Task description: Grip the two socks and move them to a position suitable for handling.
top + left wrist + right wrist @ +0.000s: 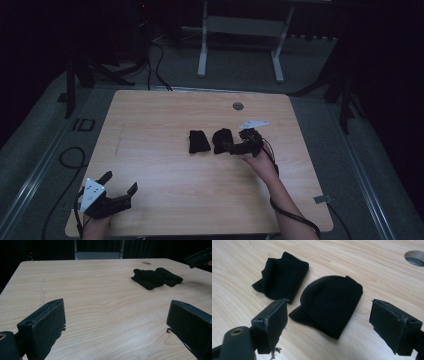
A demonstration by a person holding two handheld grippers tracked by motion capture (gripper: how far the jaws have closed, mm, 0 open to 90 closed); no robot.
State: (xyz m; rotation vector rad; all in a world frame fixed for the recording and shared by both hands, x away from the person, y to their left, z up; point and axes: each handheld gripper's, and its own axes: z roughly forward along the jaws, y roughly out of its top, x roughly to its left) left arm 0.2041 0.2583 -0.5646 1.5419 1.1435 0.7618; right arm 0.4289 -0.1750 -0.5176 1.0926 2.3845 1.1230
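item 1, table [165, 185]: pale wood top, with a round cable hole [238, 106] near the far edge. risk as i judge it: the slick surface may let thin cloth slide ahead of a jaw rather than lift.

item 2, right folded sock [332, 305]: black, soft, lying flat near the table's middle-right. it sits just ahead of my right gripper [329, 327], squarely between the two jaws, which stand wide apart with nothing in them. risk: if i close too high i pinch only the top layer and the fold opens; too low and the pads scrape wood.

item 3, left folded sock [280, 277]: black, just beside the first on its left, a narrow strip of wood between them. risk: the left jaw sits close to its near corner and could snag it, dragging both pieces.

item 4, left gripper [120, 186]: jaws apart, empty, parked at the near-left corner, well apart from both socks. too far off to steady the cloth if it slips.
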